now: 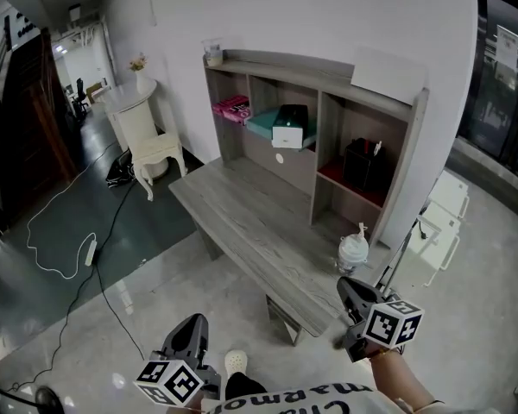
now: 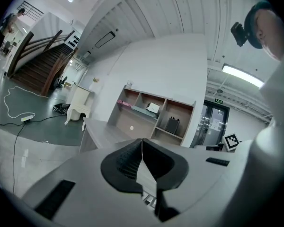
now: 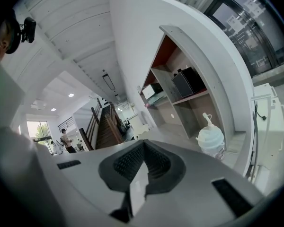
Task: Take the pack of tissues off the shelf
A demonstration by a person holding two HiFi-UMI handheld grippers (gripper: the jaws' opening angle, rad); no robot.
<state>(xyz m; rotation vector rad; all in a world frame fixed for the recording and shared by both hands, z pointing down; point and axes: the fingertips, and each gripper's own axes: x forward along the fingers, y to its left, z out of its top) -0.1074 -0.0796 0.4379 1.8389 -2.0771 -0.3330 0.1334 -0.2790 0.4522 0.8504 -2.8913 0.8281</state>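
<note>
Right claw (image 1: 347, 290) closed; tissue pack (image 1: 233, 108) shelved well apart.

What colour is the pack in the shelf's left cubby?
The pack is pink; the head view shows it best.

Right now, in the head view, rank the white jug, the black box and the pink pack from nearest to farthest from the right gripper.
1. The white jug: on the desk, just ahead of the right gripper.
2. The black box: in the shelf's right compartment.
3. The pink pack: in the shelf's left compartment, farthest.
</note>
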